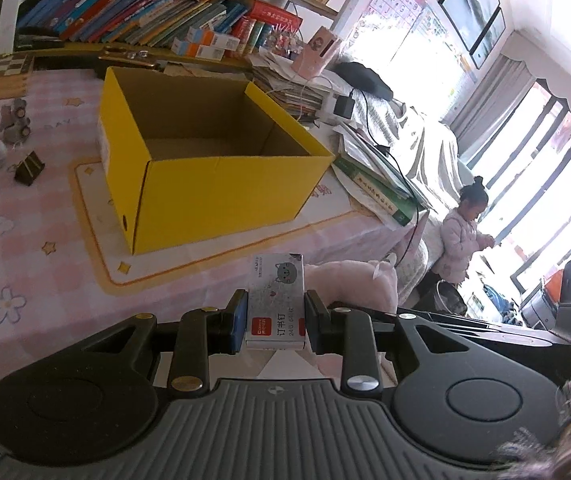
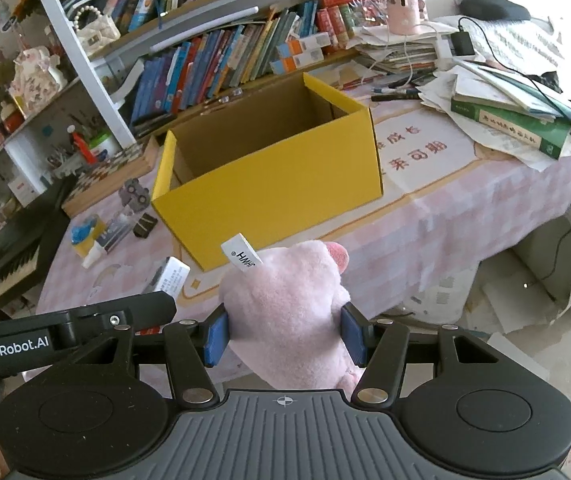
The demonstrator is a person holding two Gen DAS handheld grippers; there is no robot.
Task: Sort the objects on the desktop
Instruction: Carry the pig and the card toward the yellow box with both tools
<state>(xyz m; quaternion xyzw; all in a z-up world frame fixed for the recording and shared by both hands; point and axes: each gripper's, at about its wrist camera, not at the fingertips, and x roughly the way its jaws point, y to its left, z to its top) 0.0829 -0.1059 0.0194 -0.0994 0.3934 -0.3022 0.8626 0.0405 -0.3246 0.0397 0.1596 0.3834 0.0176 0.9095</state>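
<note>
Left gripper (image 1: pixel 275 322): clenched on a small staple box (image 1: pixel 276 300), pads pressing both sides, box upright between the fingers.
Right gripper (image 2: pixel 285 334): grasping a pink plush toy (image 2: pixel 291 312), white tag (image 2: pixel 242 256) sticking up at 11 o'clock of the toy.
Yellow box (image 2: pixel 269 196): open-topped, nothing seen inside, standing on the pink checked tablecloth (image 1: pixel 45 280) at 12 o'clock of both grippers, apart from them.
Binder clip (image 1: pixel 29 168), toy car (image 1: pixel 15 120): on the cloth at 9 o'clock of the yellow box, left view.
Green book (image 2: pixel 513 132): on a paper pile at 3 o'clock of the yellow box, right view.
Bookshelf (image 2: pixel 205 60): behind the table.
</note>
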